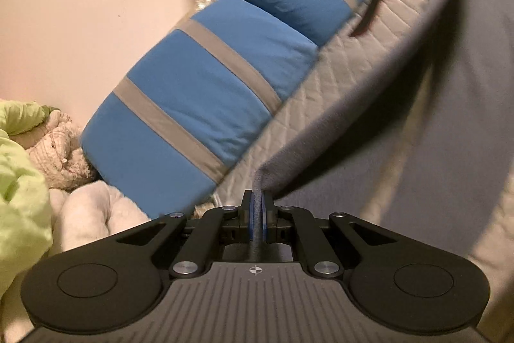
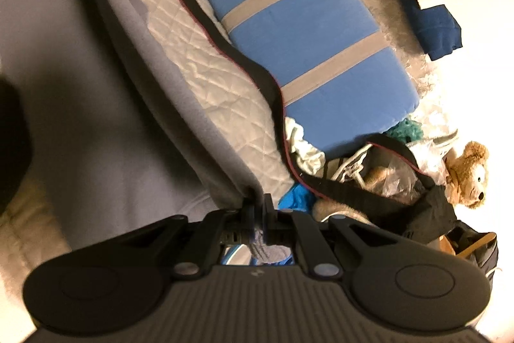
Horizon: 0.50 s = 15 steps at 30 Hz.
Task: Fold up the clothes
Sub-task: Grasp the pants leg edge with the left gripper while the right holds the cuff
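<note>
grey garment (image 1: 449,118) hangs stretched over the bed (image 1: 353,69), its top edge the long axis between both grips: left gripper (image 1: 258,201) jaws clamped tight on one corner, right gripper (image 2: 257,204) jaws pinched on the other.

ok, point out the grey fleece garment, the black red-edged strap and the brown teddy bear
grey fleece garment (image 1: 417,182): left wrist view, hanging panel
black red-edged strap (image 2: 225,44): right wrist view, mid-length
brown teddy bear (image 2: 470,174): right wrist view, head
</note>
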{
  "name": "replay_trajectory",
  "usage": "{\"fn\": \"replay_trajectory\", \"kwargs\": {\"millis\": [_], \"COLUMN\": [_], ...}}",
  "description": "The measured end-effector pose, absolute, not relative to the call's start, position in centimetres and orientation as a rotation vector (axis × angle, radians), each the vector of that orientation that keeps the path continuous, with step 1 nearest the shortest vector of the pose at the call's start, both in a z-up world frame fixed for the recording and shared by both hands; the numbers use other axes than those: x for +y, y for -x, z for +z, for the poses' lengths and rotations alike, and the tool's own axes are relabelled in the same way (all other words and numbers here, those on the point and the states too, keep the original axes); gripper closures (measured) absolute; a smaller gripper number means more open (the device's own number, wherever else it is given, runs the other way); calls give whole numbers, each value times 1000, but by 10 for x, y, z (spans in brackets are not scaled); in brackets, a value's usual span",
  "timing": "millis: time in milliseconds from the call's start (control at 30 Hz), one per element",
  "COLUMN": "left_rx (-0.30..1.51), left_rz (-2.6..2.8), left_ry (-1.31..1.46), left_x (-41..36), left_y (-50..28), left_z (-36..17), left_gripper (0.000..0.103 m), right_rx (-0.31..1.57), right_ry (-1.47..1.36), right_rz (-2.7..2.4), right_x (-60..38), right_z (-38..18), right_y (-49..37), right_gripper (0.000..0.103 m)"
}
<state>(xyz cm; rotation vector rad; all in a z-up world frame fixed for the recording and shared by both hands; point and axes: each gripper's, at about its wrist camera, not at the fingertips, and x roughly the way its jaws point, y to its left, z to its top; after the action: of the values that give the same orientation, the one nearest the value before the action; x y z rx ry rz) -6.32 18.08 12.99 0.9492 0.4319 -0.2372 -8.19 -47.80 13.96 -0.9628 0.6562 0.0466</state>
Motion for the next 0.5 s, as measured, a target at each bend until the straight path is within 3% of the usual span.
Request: {"fn": "replay_trajectory", "kwargs": {"millis": [200,367,400,467,500], "left_rx": [520,763,819,887,898], "left_rz": [-299,-395,-411,-415,-419], "left_ry": [-982,-967,-959,-942,-936], "left_x": [179,177,177,176,174], "left_y": [95,97,97,99,101], "left_z": [110,105,105,111,116], "left_gripper": [98,93,90,59,56], "right_rx": [684,699,698,694,692], "right_ry": [986,1007,1007,1003,1002], "right_rz": [85,102,101,100,99], "right_x": [-470,-465,-465,-465,-466], "right_z": [128,119,118,117,117], "right_y": [111,121,122,123,123], "right_gripper": [100,99,99,99,99]}}
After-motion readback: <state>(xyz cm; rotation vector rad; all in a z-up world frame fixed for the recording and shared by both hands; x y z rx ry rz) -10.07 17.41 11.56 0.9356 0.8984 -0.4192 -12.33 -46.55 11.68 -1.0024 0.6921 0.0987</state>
